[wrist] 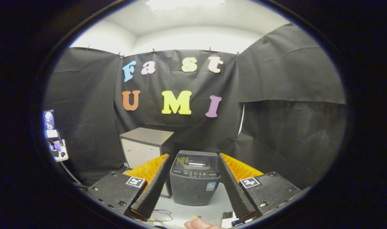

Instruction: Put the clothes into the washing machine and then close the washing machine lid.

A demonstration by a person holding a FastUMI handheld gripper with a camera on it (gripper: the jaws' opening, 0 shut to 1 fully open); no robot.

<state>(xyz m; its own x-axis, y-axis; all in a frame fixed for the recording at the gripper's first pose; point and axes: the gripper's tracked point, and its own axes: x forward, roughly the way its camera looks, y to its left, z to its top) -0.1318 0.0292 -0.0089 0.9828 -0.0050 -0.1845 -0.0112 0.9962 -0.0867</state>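
Observation:
A small dark grey top-loading washing machine (195,179) stands on the pale table (187,213), its tinted lid (196,161) lying flat and closed with the control strip along the front. My gripper (192,162) is open, held above the table and a little short of the machine. The two fingers (155,187) spread wide, so the machine shows in the gap between them, just beyond the tips.
A grey cabinet (144,148) stands behind and to the left of the machine. A stand with a device (53,135) is at the far left. A thin black cable (161,214) lies on the table below the fingers, and a person's finger (201,224) shows beneath the gripper.

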